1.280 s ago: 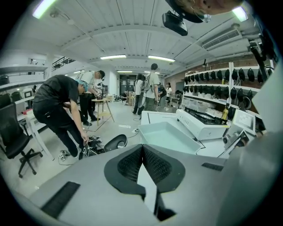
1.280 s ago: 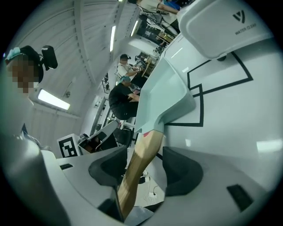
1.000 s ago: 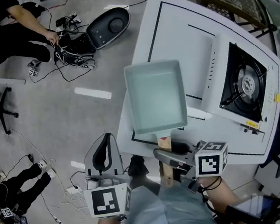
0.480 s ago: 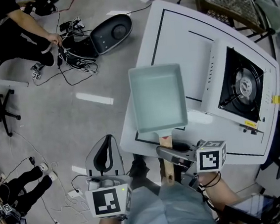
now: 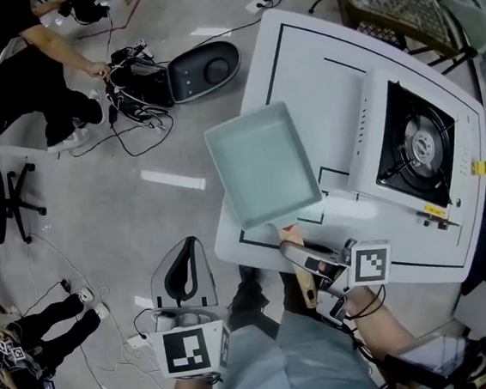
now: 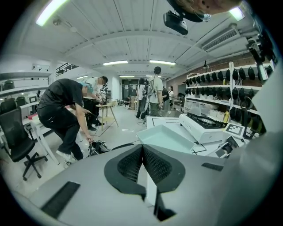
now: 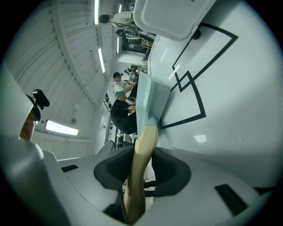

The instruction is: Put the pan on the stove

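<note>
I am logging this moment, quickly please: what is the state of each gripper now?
Left gripper: closed, holding nothing.
Right gripper: closed on the pan by its wooden handle.

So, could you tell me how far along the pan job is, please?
Done: the right gripper is shut on the wooden handle of the pan. In hand: the pan hangs over the edge of the table, apart from the stove. Left: carry it onto the burner and release. The left gripper is shut, empty.
</note>
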`<state>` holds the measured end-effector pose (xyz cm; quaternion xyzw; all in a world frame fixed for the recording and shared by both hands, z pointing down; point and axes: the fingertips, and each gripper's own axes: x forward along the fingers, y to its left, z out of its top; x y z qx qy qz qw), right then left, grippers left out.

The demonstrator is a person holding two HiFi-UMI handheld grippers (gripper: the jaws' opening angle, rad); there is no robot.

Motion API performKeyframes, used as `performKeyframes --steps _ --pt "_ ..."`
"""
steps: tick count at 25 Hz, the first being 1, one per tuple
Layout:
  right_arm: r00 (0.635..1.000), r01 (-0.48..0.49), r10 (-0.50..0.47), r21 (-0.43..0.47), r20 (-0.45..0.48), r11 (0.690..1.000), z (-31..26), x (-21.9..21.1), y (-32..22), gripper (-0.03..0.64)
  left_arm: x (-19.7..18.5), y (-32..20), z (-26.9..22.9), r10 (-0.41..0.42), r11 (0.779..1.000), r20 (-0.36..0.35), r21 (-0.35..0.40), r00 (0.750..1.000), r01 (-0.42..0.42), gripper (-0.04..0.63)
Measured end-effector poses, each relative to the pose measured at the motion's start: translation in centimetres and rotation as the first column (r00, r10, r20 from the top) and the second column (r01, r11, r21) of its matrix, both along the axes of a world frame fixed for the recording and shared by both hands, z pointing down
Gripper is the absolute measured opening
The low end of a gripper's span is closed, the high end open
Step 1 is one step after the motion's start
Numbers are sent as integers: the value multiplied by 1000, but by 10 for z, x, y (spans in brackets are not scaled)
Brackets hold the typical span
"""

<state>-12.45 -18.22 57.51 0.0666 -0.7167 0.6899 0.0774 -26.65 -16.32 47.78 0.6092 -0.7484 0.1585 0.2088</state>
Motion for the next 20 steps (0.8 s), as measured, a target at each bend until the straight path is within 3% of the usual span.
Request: performKeyframes --steps 11,17,20 --pt "997 -57 55 30 52 998 -54 -5 -5 147 9 8 -37 24 998 25 56 999 -25 18" --pt "990 -94 80 118 113 989 -116 -16 -4 147 14 10 -89 70 983 59 165 996 -79 18" --pt "988 -107 92 119 126 987 -141 -18 14 147 18 26 -113 91 976 66 194 994 -102 18"
